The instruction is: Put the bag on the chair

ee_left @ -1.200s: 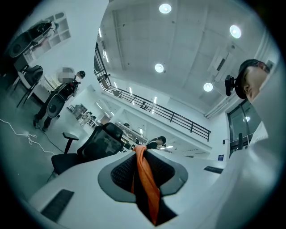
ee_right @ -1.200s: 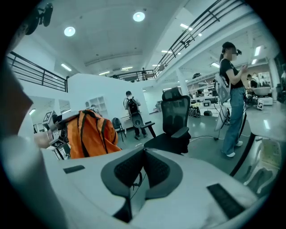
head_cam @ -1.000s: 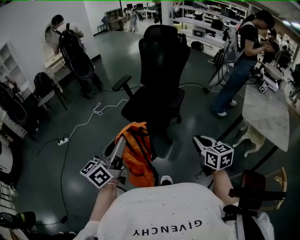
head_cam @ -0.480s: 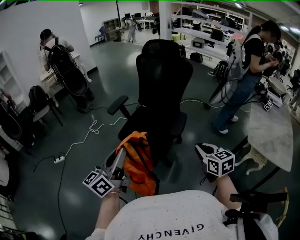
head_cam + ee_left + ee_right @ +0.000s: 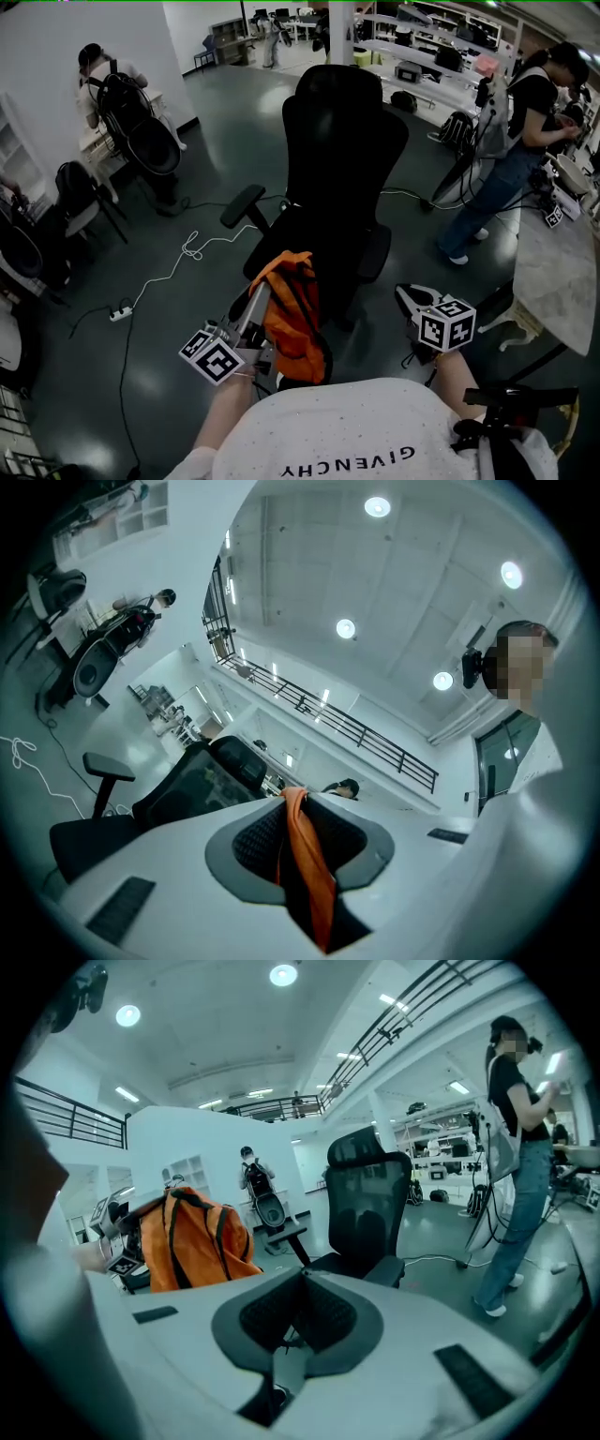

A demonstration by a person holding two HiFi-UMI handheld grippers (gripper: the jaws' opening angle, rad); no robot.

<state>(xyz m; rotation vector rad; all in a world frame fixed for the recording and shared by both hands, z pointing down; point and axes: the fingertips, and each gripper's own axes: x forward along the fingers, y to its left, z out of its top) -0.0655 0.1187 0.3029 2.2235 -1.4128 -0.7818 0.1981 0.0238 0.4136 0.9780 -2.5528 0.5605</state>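
- Your L gripper (image 5: 262,296) pinches the orange backpack (image 5: 296,321) by its strap (image 5: 306,860); it hangs low-centre, just short of the office chair (image 5: 330,234).
- R gripper (image 5: 409,298): jaws together, empty.
- Not yet on the seat.

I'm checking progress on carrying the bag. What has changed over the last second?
The person has stepped closer to the black high-backed office chair, which looms larger in the head view. The orange fabric bag came along, hanging from the left gripper near the seat's front. Unchanged: the left gripper stays shut on the bag's strap, the right gripper stays shut and empty, the bag not yet on the chair.
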